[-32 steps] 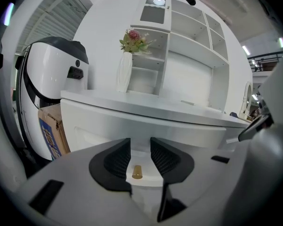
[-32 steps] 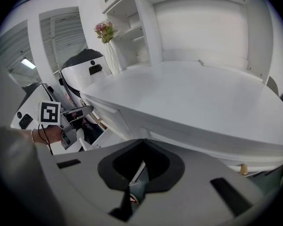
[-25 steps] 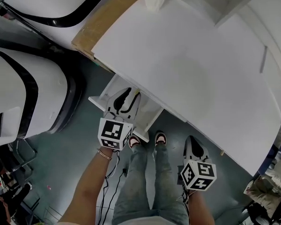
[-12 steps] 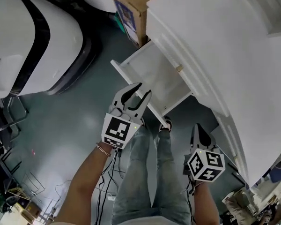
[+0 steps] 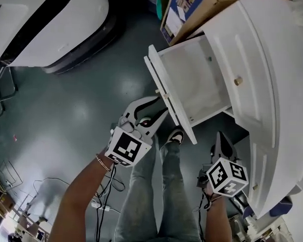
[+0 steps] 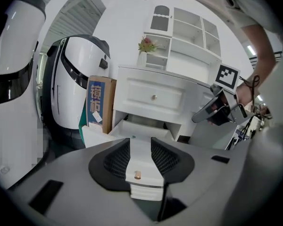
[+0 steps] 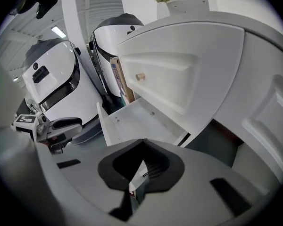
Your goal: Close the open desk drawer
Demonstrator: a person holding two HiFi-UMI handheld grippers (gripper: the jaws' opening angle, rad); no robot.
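Observation:
The white desk (image 5: 272, 84) has its lower drawer (image 5: 192, 84) pulled out, and nothing shows inside it. In the head view my left gripper (image 5: 160, 106) is open at the drawer's front panel (image 5: 167, 102). In the left gripper view, the panel's small copper knob (image 6: 137, 174) lies between the two black pads (image 6: 114, 158), with my left gripper (image 6: 140, 147) open around it. My right gripper (image 5: 219, 136) hangs lower, beside the desk's front, shut with nothing in it. The right gripper view looks past the shut right gripper (image 7: 141, 141) to the open drawer (image 7: 141, 119).
The closed upper drawer has a knob (image 7: 140, 76). A cardboard box (image 5: 197, 4) stands against the desk's side behind the drawer. Large white rounded machines (image 5: 45, 19) stand to the left. The person's legs and shoes (image 5: 174, 135) are below the drawer, with cables (image 5: 106, 195) on the floor.
The head view has swung, so the open drawer now shows from its side. My left gripper stays open at the drawer front. The right gripper stays shut beside the desk.

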